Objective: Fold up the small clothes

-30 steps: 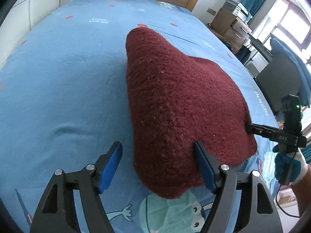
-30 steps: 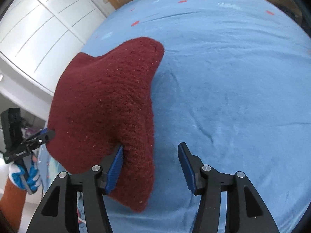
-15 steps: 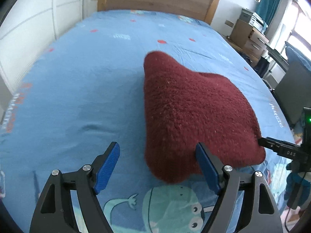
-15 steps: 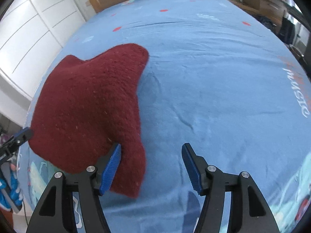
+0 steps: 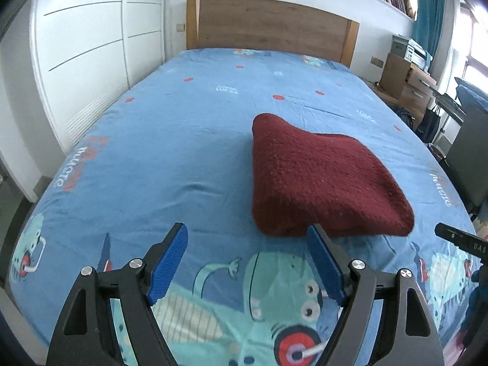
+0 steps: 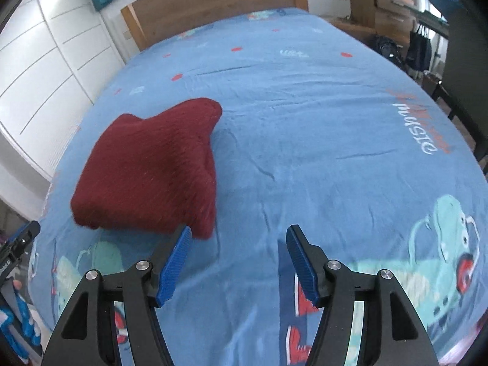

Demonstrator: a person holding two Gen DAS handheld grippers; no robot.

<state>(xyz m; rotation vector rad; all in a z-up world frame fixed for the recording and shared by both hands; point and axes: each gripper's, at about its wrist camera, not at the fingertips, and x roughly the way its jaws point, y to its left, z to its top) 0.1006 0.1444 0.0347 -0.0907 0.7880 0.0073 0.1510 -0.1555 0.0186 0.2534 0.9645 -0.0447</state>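
Observation:
A dark red knitted garment (image 5: 320,180) lies folded into a thick bundle on the blue bed sheet (image 5: 170,140); it also shows in the right wrist view (image 6: 152,167). My left gripper (image 5: 247,259) is open and empty, just in front of the garment's near edge, its right pad (image 5: 323,262) close below it. My right gripper (image 6: 238,259) is open and empty, its left pad (image 6: 174,262) close to the garment's near right corner. The right gripper's tip shows at the left wrist view's right edge (image 5: 460,239).
The sheet has cartoon prints near the foot edge (image 5: 274,305). A wooden headboard (image 5: 268,27) stands at the far end. White wardrobe doors (image 5: 88,61) line the left side. Cardboard boxes and drawers (image 5: 405,79) and a dark chair (image 5: 469,158) stand to the right.
Both grippers have pulled back and up from the garment. The garment, draped close between the jaws a second ago, now lies settled on the bed farther away.

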